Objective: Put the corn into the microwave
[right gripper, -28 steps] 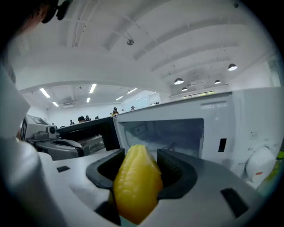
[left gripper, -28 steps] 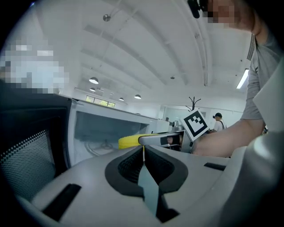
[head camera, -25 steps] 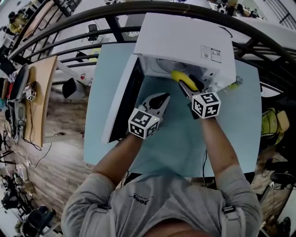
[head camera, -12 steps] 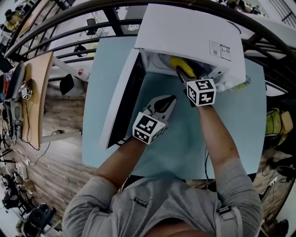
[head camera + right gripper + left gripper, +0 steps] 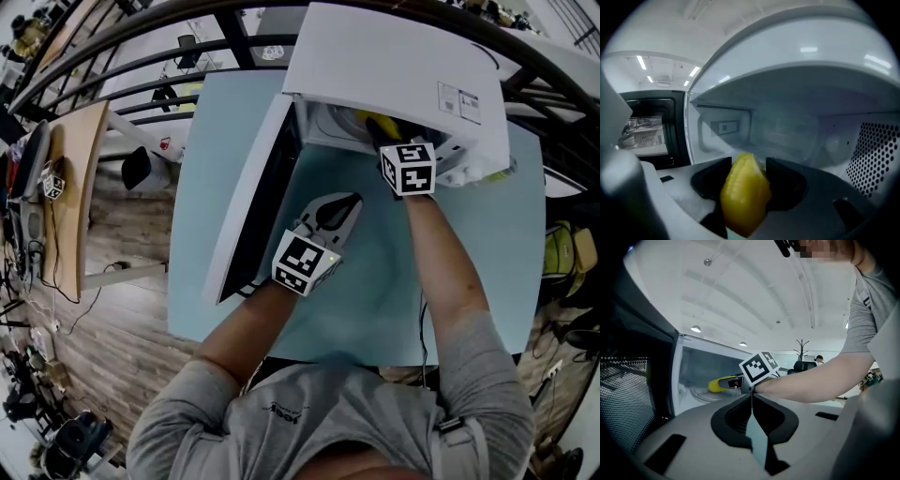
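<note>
The white microwave is sitting at the far side of a pale blue table, and its door is hanging wide open to the left of the oven's mouth. The person is standing in front of the microwave with both arms stretched toward it.

The right gripper is poking into the microwave's mouth, with only its marker cube showing outside, just in front of the opening. Its jaws are standing wide and clamping the yellow corn between them. The cob is lying lengthwise along the jaws with its tapered end pointing toward the back wall of the microwave. The corn is sitting just inside the opening and is in the grip, not resting on the oven floor.

The left gripper is hovering in front of the microwave, over the table and beside the inner face of the open door. Its jaws are pressed together with nothing between them, and it is pointing toward the oven's mouth.
</note>
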`<act>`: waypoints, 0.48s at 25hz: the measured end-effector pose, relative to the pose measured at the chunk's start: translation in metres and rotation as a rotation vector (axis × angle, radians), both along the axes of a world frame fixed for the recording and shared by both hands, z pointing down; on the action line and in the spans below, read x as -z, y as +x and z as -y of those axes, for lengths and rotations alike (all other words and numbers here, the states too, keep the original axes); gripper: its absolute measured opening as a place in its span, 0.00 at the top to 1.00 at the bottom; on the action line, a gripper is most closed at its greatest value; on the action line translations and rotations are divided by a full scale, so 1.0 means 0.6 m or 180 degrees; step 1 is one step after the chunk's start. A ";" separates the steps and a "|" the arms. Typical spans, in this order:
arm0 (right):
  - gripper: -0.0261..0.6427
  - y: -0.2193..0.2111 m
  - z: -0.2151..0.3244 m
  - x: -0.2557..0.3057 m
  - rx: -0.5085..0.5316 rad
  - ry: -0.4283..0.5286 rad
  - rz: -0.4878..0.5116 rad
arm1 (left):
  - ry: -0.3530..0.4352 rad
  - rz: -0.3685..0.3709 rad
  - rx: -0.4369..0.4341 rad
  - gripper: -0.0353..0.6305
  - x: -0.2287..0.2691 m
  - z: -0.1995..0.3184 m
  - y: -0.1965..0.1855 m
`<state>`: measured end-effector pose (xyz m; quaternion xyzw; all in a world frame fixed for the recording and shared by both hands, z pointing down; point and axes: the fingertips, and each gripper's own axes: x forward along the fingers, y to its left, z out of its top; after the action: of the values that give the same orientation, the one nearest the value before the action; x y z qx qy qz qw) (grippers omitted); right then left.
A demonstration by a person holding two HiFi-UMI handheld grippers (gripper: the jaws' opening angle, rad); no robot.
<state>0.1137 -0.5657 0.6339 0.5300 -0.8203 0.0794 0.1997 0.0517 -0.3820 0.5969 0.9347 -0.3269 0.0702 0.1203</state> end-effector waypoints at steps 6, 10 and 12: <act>0.60 0.005 0.016 -0.021 -0.0033 -0.0021 -0.0064 | -0.0009 0.0020 -0.0001 0.90 -0.014 -0.002 -0.010; 0.60 0.011 0.030 -0.022 -0.0081 -0.0014 -0.0025 | -0.0020 0.0028 0.0010 0.90 -0.017 0.001 -0.016; 0.60 0.013 0.037 -0.023 -0.0108 -0.0001 -0.0022 | -0.0023 0.0030 0.0013 0.90 -0.020 0.002 -0.018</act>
<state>0.1215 -0.5881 0.6477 0.5442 -0.8104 0.0812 0.2013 0.0410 -0.3833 0.6087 0.9333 -0.3291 0.0755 0.1223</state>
